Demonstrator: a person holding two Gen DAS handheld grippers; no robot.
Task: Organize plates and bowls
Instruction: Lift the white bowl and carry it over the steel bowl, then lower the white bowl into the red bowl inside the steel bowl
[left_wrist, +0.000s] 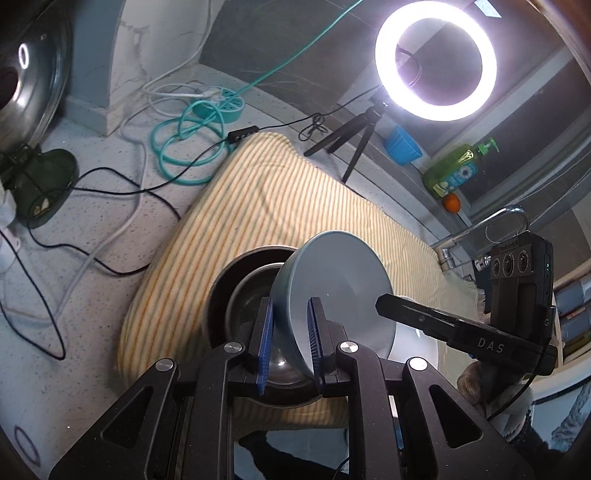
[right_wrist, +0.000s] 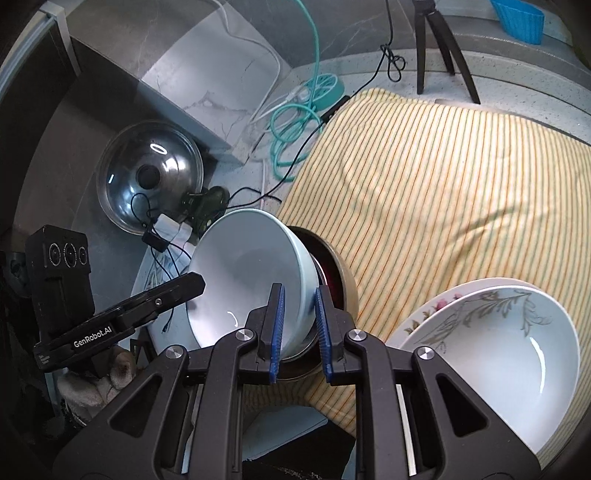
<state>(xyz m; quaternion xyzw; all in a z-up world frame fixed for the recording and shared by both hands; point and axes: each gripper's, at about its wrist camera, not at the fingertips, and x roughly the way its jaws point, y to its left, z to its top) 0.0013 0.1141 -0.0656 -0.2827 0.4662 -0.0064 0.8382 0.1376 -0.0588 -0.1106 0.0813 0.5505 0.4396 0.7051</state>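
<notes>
A pale blue bowl (left_wrist: 332, 284) is held tilted on edge over a steel bowl (left_wrist: 240, 295) on the striped cloth. My left gripper (left_wrist: 291, 332) is shut on the blue bowl's rim, one blue pad inside and one outside. My right gripper (right_wrist: 299, 325) is shut on the opposite rim of the same blue bowl (right_wrist: 243, 273). The steel bowl (right_wrist: 332, 273) sits behind and under it. A white floral bowl (right_wrist: 498, 343) rests on a floral plate (right_wrist: 424, 314) at the lower right of the right wrist view.
The yellow striped cloth (left_wrist: 280, 206) covers the counter. A ring light (left_wrist: 436, 59) on a tripod, teal cable (left_wrist: 184, 147), black wires, a pot lid (right_wrist: 151, 184), a blue cup (left_wrist: 402, 144), a green soap bottle (left_wrist: 454, 170) and a faucet (left_wrist: 480, 229) surround it.
</notes>
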